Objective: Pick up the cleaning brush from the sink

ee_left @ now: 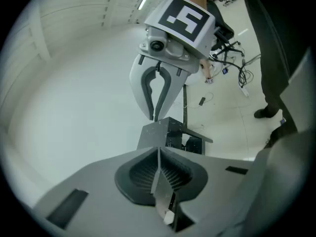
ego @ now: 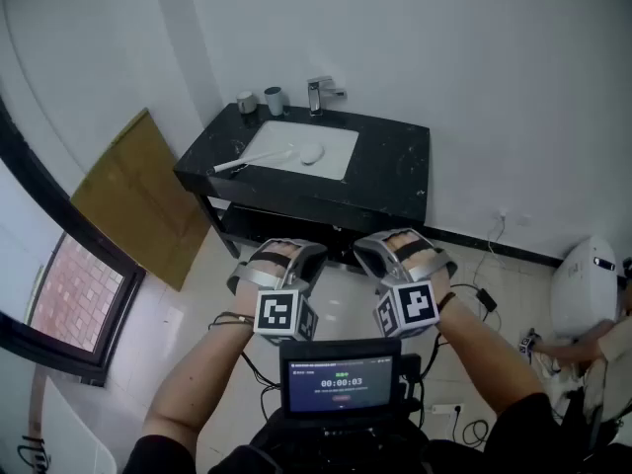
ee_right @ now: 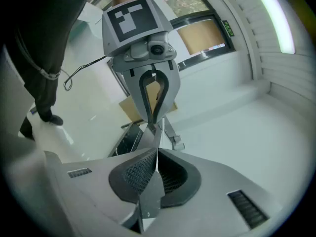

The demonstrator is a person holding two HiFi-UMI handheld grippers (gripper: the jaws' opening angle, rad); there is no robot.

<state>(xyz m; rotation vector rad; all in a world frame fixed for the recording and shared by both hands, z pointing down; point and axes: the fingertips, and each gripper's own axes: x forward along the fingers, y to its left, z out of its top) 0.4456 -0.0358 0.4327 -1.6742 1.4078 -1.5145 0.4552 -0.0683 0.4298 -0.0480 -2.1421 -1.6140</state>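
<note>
Well back from the black counter [ego: 395, 171], the left gripper [ego: 284, 257] and right gripper [ego: 403, 250] hang side by side, fingers together and empty, apparently before any approach. The cleaning brush [ego: 259, 158] lies across the sink [ego: 341, 151] rim.

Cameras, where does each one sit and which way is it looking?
Left gripper view: rides the left tongs, looks along their shut jaws at the right tongs facing it and the counter.
Right gripper view: rides the right tongs, looks along their shut jaws at the left tongs and the counter.
Head view: on the person's head, looks steeply down at counter, sink and brush; both tongs and arms show.
Shared: all three see the counter.
</note>
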